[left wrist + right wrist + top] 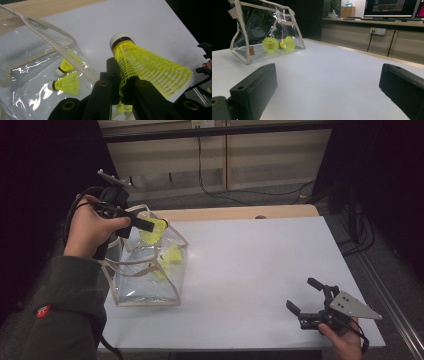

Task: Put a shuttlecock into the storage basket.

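Inside bag (30, 57), two shuttlecocks (65, 83) (left view)

Three yellow shuttlecocks are showing: two are lying inside the one clear bag (37, 57), at (65, 67) and (64, 83), and one (147, 65) is sitting above the bag. Two hand-held grippers are showing, (142, 223) and (306, 296).

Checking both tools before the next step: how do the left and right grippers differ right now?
The left gripper is shut on a yellow shuttlecock; the right gripper is open, gripping nothing. The left is raised over the clear bag; the right sits low by the table's near edge. Both are hand-held, with black jaws.
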